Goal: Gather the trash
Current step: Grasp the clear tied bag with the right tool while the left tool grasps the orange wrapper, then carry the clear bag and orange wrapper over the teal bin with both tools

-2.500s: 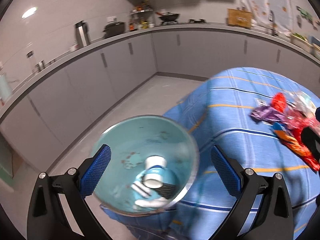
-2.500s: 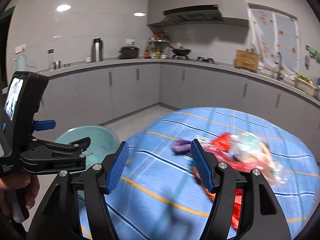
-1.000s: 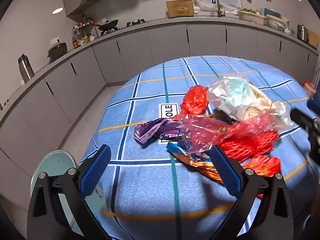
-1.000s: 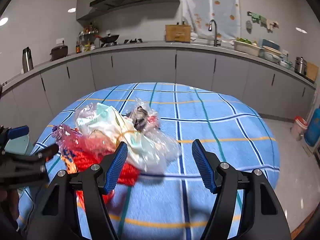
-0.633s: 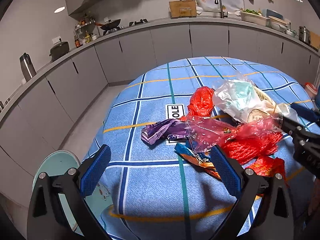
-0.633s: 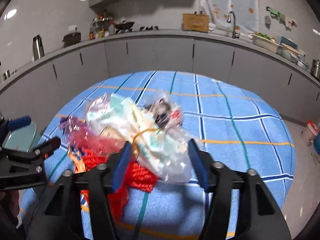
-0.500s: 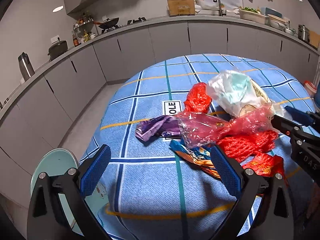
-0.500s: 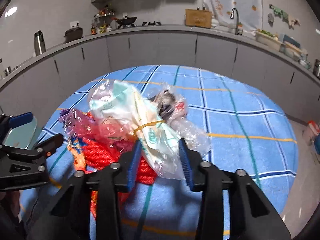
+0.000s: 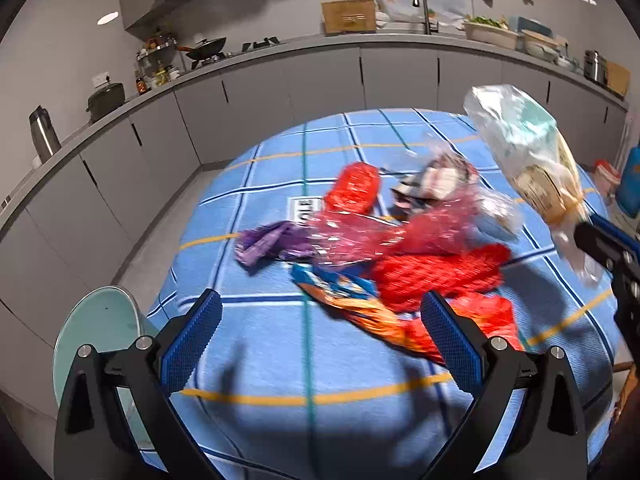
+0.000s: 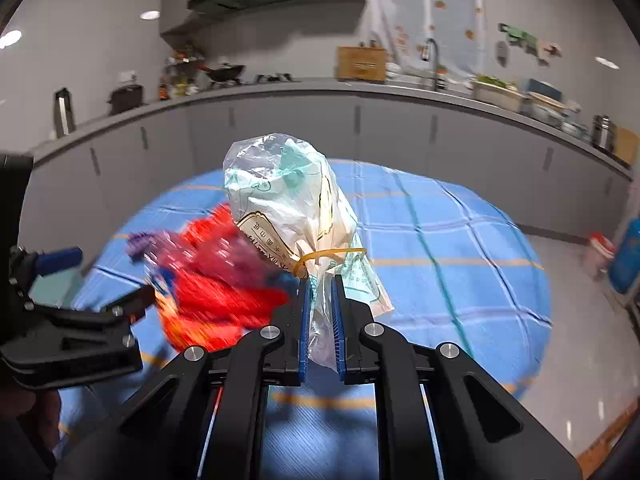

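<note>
Over on the blue checked tablecloth [image 9: 280,360] there's a heap of litter: a purple wrapper [image 9: 272,242] at about nine o'clock of the pile, a crumpled red wrapper [image 9: 354,188] at twelve, a pink see-through film [image 9: 360,236] draped across the middle, red netting [image 9: 436,276] just under it, and an orange-and-blue snack packet [image 9: 352,304] at six, touching the netting. Everything in that heap overlaps or touches its neighbour, and it sits right ahead of the left gripper [image 9: 320,340].

The left gripper's blue pads stand wide apart with nothing between them, hanging above the near edge of the cloth. The right gripper [image 10: 319,328] has just been closing, and its pads are pinched narrow on the loose neck of a clear plastic bag [image 10: 288,204] tied with a yellow rubber band [image 10: 324,258]. The bag stands up from the fingers, clear of the cloth; in the left wrist view it shows at two o'clock, above the pile.

A pale green round bin [image 9: 100,328] sits off the table's edge at eight o'clock, low beside the left finger. Behind, grey kitchen cabinets [image 9: 280,88] curve round the room, with a wok [image 9: 208,46], a kettle [image 9: 44,132], a wooden box [image 9: 348,16] and a tap [image 9: 420,4] on the counter.
</note>
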Motion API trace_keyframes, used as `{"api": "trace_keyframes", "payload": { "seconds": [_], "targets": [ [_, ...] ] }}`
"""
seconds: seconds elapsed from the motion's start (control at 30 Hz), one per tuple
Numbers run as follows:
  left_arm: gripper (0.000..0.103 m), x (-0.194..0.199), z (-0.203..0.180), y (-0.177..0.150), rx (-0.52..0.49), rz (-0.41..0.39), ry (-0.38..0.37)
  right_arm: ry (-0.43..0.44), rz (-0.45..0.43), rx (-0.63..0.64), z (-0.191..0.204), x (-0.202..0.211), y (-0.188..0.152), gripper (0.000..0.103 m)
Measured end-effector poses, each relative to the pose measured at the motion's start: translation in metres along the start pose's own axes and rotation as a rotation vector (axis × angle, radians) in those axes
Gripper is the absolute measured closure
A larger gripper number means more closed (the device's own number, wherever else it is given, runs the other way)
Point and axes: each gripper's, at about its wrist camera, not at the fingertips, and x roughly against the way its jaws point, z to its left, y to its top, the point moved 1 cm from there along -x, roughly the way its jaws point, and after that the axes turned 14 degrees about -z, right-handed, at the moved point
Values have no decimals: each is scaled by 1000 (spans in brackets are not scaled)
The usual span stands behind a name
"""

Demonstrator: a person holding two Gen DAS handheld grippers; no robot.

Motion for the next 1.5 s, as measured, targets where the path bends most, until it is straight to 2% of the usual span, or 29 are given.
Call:
{"api": "trace_keyframes", "payload": {
  "seconds": [0.2,0.33,0.4,0.7,0.8,0.87,0.9,1.03,1.13,1.2,1.5],
  "targets": [
    [5,-2,-32,0,-3,16,-44,-81,50,-35,-32,4,-22,92],
    [5,-12,-55,-7,-10,68,-81,-90,36,-62,-47,8,-23,92],
    [5,-17,-61,-14,-31,88,-75,-84,29,-68,-51,11,-24,92],
    [7,-15,-46,-29,-31,113,-88,-34,22,-68,-42,14,-26,92],
    [28,-13,-41,-34,-30,129,-115,-18,26,-60,-35,15,-27,92],
    [36,-11,-38,-38,-24,135,-132,-9,26,-54,-31,15,-28,92],
    [47,-9,-37,-40,-24,138,-143,-6,26,-53,-30,15,-28,92],
    [66,0,-34,-42,-39,132,-158,2,24,-47,-25,16,-29,92],
    [70,10,-30,-42,-47,119,-150,6,18,-45,-24,18,-27,92],
    [81,18,-25,-43,-50,110,-150,8,10,-43,-23,20,-26,92],
    [85,58,-3,-43,-68,47,-109,28,-18,-39,-21,30,-17,92]
  ]
}}
